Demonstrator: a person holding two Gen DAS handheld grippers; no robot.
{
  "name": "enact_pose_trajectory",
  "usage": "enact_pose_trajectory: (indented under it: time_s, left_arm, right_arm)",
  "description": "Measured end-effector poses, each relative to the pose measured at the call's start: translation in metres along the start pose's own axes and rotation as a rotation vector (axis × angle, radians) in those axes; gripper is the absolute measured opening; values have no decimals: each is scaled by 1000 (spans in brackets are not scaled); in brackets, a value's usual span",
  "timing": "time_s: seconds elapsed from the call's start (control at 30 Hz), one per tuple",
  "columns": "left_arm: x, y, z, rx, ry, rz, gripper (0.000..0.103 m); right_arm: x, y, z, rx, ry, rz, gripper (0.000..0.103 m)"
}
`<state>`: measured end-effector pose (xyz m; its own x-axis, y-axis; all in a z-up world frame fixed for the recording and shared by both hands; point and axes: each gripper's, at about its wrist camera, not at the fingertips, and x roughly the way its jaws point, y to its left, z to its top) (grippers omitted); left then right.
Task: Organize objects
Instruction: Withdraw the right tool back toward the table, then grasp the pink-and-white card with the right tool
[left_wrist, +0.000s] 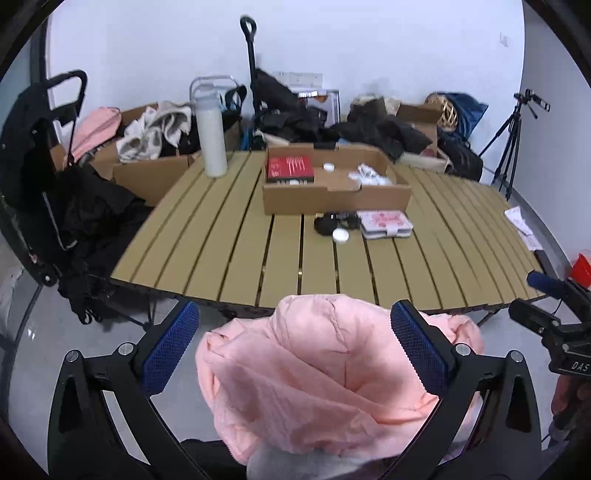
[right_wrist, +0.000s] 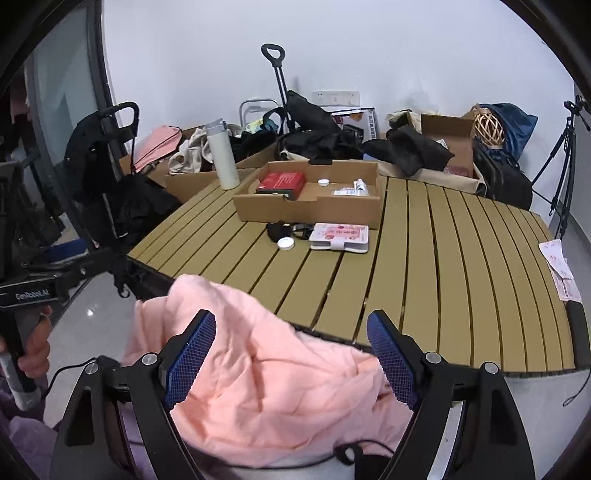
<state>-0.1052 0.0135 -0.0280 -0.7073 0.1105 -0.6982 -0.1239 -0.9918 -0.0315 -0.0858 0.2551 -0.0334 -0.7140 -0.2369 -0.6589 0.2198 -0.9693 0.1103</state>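
A crumpled pale pink quilted jacket (left_wrist: 325, 373) lies bunched below the near edge of the tan slatted table (left_wrist: 236, 251), between the spread blue-padded fingers of the left gripper (left_wrist: 295, 347) and the right gripper (right_wrist: 291, 354); both stand wide apart, clamping nothing. The left handle reads "GenRobot.AI", the right "DAS"

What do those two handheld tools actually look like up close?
Each tool, left and right, is a black two-armed frame with silver bolts and triangular cut-outs. Its fingers carry blue, finely textured pads. The bodies show white lettering, and a thin black cable trails below.
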Motion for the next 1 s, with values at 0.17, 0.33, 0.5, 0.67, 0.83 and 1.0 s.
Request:
enact_pose_trajectory:
  time_s: [0.17, 0.33, 0.5, 0.67, 0.83, 1.0]
  left_arm:
    - [58, -12, 19, 17, 22, -81, 101]
    - [122, -23, 57, -12, 1, -171, 99]
    - [194, -39, 76, 7, 113, -161, 78]
    - [239, -53, 75, -11, 214, -235, 59]
    - [270, -83, 86, 0, 282, -360, 40]
    - [300, -99, 92, -20, 319, -361, 31]
  right_arm:
    - [37, -17, 1, 6, 69, -27, 87]
    - [85, -50, 24, 78, 94, -40, 87]
    - [139, -75, 51, 98, 114, -54, 87]
    - [197, -101, 74, 135, 159, -36, 87]
    - [242, -118, 87, 165, 193, -14, 71]
    - [278, -132, 85, 242, 255, 19, 39]
